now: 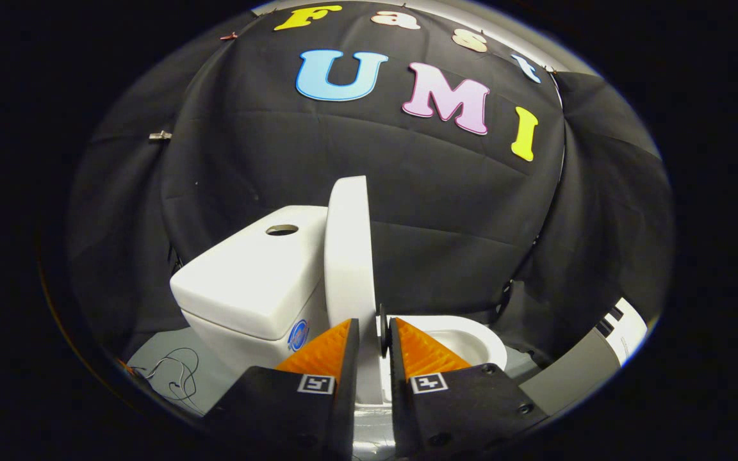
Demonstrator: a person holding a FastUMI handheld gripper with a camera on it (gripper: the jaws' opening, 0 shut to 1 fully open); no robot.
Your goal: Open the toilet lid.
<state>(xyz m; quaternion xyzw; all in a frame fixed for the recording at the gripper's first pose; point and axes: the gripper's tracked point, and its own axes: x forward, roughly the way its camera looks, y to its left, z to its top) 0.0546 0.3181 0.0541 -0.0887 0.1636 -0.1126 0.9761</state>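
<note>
Beside the tank (250, 282), the toilet lid (348, 256) stands upright, its lower edge clenched between the gripper (374, 333) jaws.

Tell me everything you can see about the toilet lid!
The lid is white, smooth and glossy, like hard plastic, with a rounded top edge. It is raised nearly upright and seen edge-on, its top beside the tank on one side; whether they touch is unclear. The open bowl lies on its other side. Its lower edge runs down between the fingers of the gripper, which stand close together around it. A small dark piece sits by that edge between the fingertips; whether both fingers press the lid cannot be told.
</note>
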